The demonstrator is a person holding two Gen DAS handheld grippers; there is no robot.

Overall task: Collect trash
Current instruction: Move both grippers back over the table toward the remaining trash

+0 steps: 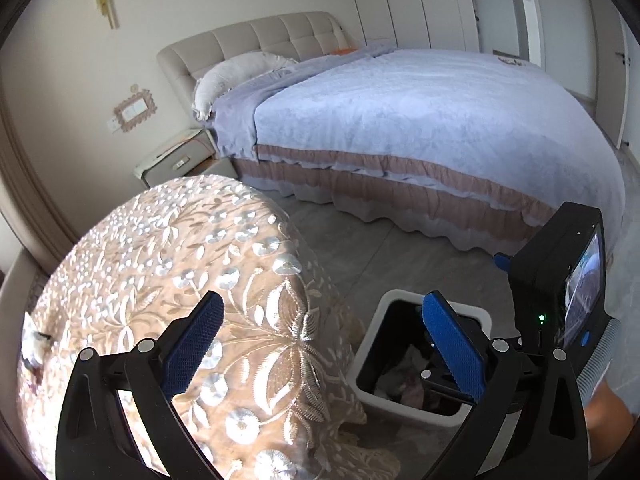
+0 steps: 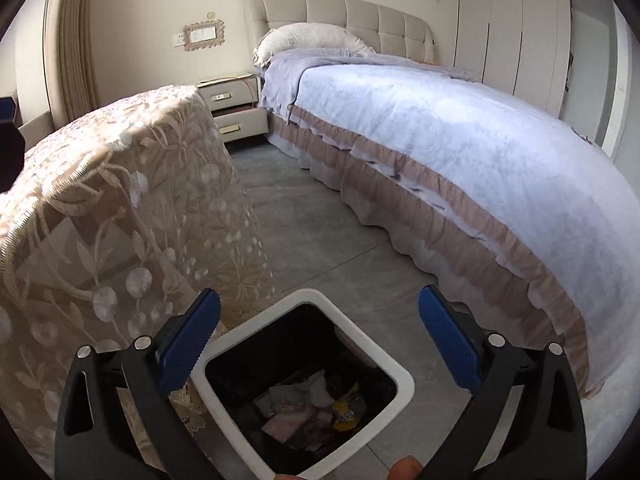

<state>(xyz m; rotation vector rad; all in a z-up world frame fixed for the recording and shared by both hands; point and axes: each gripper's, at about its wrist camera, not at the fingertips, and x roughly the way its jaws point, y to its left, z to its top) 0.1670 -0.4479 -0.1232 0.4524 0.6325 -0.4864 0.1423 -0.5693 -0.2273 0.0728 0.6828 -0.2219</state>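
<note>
A white-rimmed square trash bin (image 2: 402, 384) with a black liner stands on the floor right below my right gripper (image 2: 320, 344), which is open and empty. Crumpled papers and wrappers (image 2: 316, 408) lie inside it. In the left wrist view the bin (image 1: 362, 364) sits low right, partly behind my right finger. My left gripper (image 1: 324, 344) is open and empty, above the edge of the lace-covered table (image 1: 168, 280). A small scrap (image 1: 34, 344) lies at the table's far left edge, too blurred to identify. The other gripper's body (image 1: 560, 272) shows at the right.
A large bed (image 2: 460, 152) with a lilac cover fills the right side. A bedside cabinet (image 2: 234, 100) stands by the headboard. The lace-covered table (image 2: 120, 208) is left of the bin. Grey tile floor (image 2: 320, 220) runs between table and bed. Wardrobes (image 2: 512, 24) line the far wall.
</note>
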